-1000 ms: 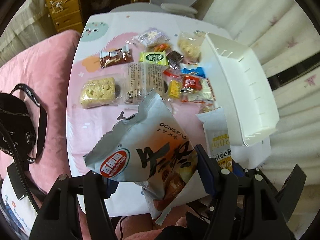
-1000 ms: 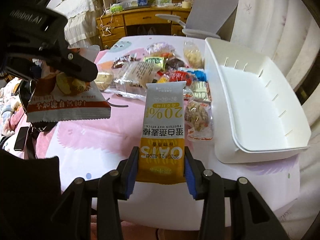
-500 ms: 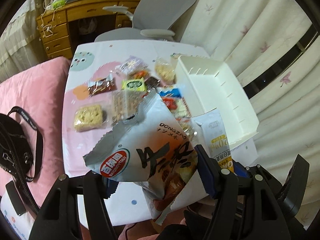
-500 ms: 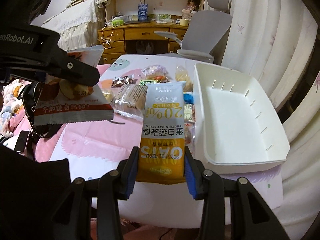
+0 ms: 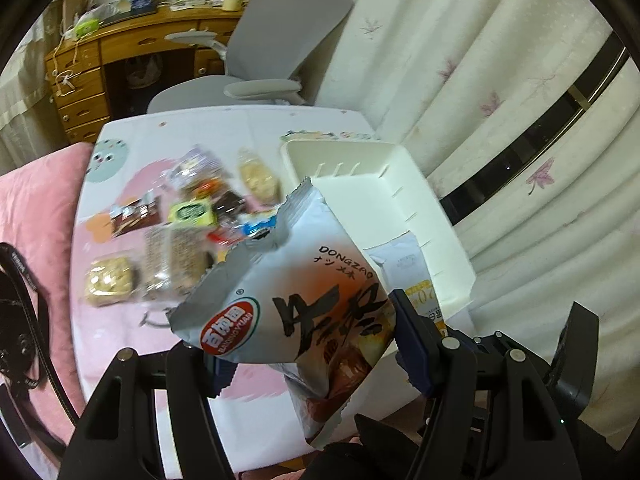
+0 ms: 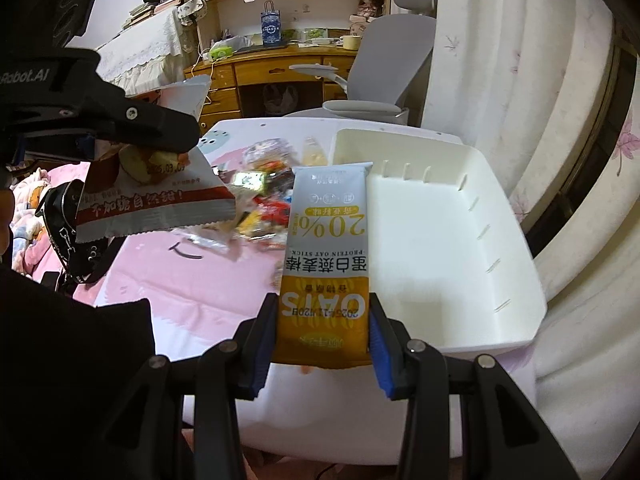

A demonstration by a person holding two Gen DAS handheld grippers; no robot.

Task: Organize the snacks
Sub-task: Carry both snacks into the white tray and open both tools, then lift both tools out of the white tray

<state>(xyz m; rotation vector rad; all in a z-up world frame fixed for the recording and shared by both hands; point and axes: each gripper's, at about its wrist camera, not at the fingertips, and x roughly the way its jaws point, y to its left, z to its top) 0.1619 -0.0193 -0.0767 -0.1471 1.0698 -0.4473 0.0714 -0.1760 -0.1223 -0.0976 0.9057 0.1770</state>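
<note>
Both grippers lifted off table (image 6: 192,300) (pink cloth), jaws holding snack bag (image 5: 304,312), oat bar (image 6: 326,264)

Both views show even, moderately bright indoor light with a warm cast; no single source is visible. Shadows are soft and faint. Fisheye distortion bends the curtains (image 5: 460,60) and the white bin (image 6: 440,240), and black vignetting fills every corner. In the left view, the loose snacks (image 5: 188,216) on the surface (image 5: 224,128) are motion-blurred; the held packet (image 5: 304,300) stays sharper. The right view is crisper, the oat bar wrapper (image 6: 326,256) legible.
</note>
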